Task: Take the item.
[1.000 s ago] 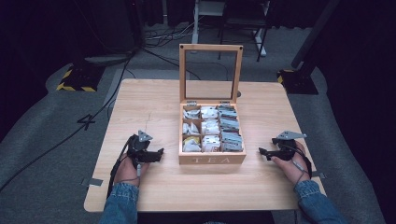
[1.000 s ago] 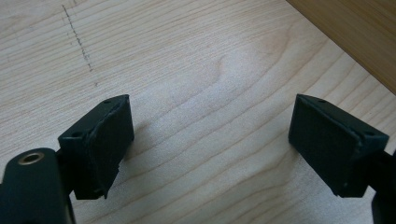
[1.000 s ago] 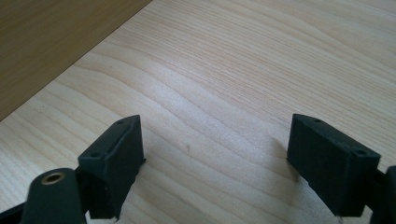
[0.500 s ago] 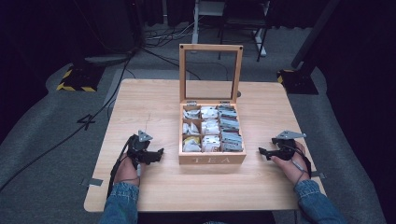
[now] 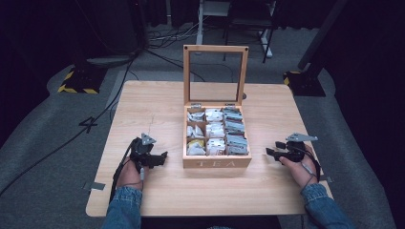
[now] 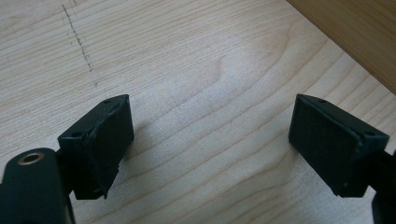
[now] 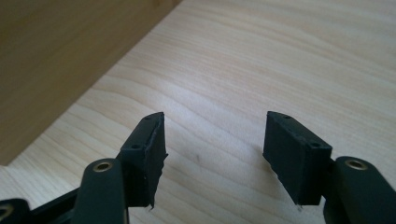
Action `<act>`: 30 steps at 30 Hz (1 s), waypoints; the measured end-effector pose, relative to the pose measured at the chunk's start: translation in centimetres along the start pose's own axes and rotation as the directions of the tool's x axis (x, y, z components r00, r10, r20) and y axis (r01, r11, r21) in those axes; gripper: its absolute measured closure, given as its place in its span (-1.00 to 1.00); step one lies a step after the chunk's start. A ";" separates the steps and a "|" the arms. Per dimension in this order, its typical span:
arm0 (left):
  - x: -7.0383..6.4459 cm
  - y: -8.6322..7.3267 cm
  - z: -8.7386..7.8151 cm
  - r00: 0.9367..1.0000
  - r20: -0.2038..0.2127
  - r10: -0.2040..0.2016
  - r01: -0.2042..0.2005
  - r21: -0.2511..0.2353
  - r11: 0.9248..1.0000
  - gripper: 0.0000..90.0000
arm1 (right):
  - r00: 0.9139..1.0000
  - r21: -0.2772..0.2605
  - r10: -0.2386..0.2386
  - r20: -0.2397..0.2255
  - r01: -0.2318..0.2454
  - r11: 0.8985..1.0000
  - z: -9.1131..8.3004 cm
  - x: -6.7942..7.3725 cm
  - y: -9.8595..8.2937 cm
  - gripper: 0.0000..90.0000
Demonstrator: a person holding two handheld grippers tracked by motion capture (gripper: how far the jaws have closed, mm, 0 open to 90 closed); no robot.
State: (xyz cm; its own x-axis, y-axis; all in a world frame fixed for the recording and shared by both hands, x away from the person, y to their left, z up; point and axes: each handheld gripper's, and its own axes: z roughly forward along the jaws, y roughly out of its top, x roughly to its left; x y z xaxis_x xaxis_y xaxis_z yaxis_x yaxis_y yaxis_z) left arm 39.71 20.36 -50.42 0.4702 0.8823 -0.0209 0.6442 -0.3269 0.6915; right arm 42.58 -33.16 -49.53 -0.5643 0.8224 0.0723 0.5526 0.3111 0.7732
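Tea box sits mid-table, lid up, packets inside. Left gripper and right gripper flank it, jaws spread, empty, both pointing inward at box. Left looks slightly nearer, honestly close call.

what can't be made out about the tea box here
- Tea bags, high view: labels too small to read.
- Tea box, left gripper view: only a wall corner, the rest cut off by the edge.
- Right gripper view: only a bare wall, contents out of frame.
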 end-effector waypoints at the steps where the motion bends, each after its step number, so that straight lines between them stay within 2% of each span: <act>1: 0.0 0.0 0.0 1.000 -0.002 -0.001 0.001 0.000 1.000 -0.68 | 1.000 -0.005 -0.006 0.000 0.006 1.000 -0.1 0.1 0.2 -0.12; 7: -0.2 -0.1 -0.1 1.000 -0.017 -0.018 0.018 0.001 1.000 -0.68 | 0.999 -0.052 -0.050 -0.013 0.049 0.997 -1.0 1.4 1.7 -0.12; 9: -0.2 -0.1 -0.1 1.000 -0.018 -0.017 0.017 0.001 1.000 -0.68 | 0.998 -0.057 -0.054 -0.018 0.053 0.997 -1.2 1.6 1.9 -0.12; 11: -0.3 -0.1 -0.1 1.000 -0.019 0.000 0.000 -0.002 1.000 -0.67 | 0.998 -0.067 -0.061 -0.031 0.059 0.996 -1.6 2.0 2.6 -0.12; 13: -0.3 -0.1 -0.1 1.000 -0.015 -0.013 0.013 -0.003 1.000 -0.67 | 0.997 -0.079 -0.062 -0.040 0.059 0.995 -1.8 2.3 3.1 -0.12; 21: -0.5 -0.2 -0.2 1.000 -0.017 -0.024 0.024 -0.001 1.000 -0.68 | 0.993 -0.125 -0.092 -0.078 0.082 0.989 -2.8 3.7 5.2 -0.12; 30: -0.4 -0.2 -0.2 1.000 -0.015 -0.022 0.022 0.000 1.000 -0.70 | 0.987 -0.136 -0.110 -0.118 0.094 0.986 -3.1 4.9 6.3 -0.11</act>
State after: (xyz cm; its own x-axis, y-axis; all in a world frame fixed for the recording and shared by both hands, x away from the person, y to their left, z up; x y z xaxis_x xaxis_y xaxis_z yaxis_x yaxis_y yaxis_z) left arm 39.27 20.09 -50.43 0.4467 0.8943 -0.0256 0.6547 -0.3072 0.6906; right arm 41.46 -28.64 -42.34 -0.6904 0.7209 0.0604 0.4085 0.3195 0.8550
